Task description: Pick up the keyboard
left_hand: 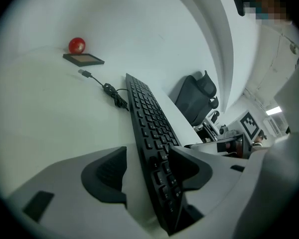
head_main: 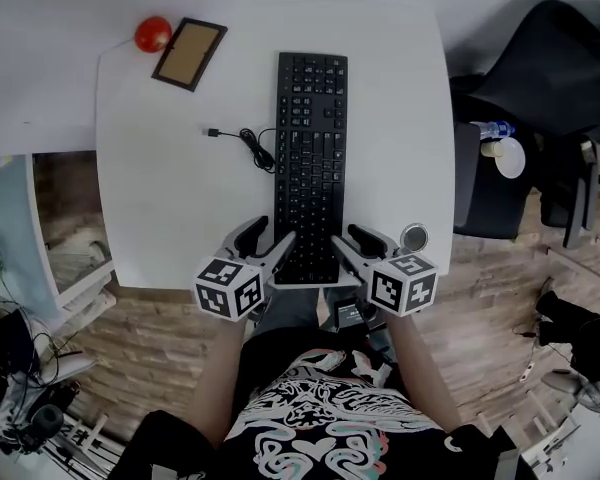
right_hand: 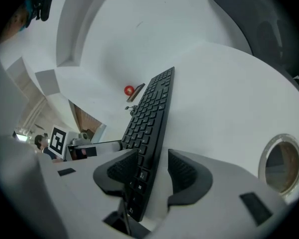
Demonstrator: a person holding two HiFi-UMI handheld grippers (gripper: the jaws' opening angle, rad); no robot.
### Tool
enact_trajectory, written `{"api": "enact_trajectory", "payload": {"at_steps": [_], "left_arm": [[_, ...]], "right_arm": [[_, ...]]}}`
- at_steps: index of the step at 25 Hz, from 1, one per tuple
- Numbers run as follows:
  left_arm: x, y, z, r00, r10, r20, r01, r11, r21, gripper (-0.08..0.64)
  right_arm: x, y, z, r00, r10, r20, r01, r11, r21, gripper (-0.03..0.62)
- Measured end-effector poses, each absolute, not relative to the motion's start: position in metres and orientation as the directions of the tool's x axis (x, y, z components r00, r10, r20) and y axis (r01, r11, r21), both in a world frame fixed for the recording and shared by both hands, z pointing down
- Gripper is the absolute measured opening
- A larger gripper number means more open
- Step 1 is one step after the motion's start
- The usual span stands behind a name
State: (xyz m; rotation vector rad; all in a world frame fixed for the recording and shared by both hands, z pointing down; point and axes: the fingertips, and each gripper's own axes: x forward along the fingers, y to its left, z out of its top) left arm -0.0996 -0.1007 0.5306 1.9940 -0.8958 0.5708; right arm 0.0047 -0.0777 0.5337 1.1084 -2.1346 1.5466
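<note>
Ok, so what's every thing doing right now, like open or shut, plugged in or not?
keyboard: lying flat on the white table
keyboard cable: unplugged, loose on the table
left tool: open, straddling the keyboard's near left edge
right tool: open, straddling its near right edge
red ball: sitting on the table's far corner
brown board: lying flat beside the ball

open tabletop (head_main: 400, 118) flanks the keyboard (head_main: 311, 148) on both sides; its coiled cable (head_main: 255, 146) clutters the left, a round ring (head_main: 414, 237) sits front right.
</note>
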Motion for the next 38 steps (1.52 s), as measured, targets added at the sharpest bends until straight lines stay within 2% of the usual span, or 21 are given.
{"api": "enact_trajectory", "payload": {"at_steps": [11, 21, 26, 30, 38], "left_arm": [[-0.088, -0.114, 0.530, 0.717, -0.279, 0.639, -0.695, -0.358, 0.624, 0.252], [-0.091, -0.127, 0.536, 0.821, -0.163, 0.547, -0.568, -0.147, 0.810, 0.155], [-0.082, -0.129, 0.540, 0.863, -0.114, 0.491, -0.502, -0.089, 0.861, 0.141], [-0.077, -0.128, 0.535, 0.883, -0.032, 0.468, -0.469, -0.097, 0.878, 0.141], [-0.079, -0.134, 0.533, 0.898, -0.009, 0.439, -0.438, -0.077, 0.896, 0.140]], "right_arm": [[-0.002, -0.092, 0.536, -0.695, -0.401, 0.597, -0.682, 0.104, -0.724, 0.181], [-0.005, -0.097, 0.537, -0.758, -0.368, 0.539, -0.598, 0.060, -0.799, 0.178], [-0.001, -0.097, 0.541, -0.754, -0.370, 0.542, -0.597, 0.044, -0.801, 0.167], [0.002, -0.097, 0.542, -0.751, -0.379, 0.541, -0.588, 0.009, -0.809, 0.145], [0.000, -0.100, 0.541, -0.756, -0.376, 0.535, -0.581, 0.010, -0.814, 0.144]]}}
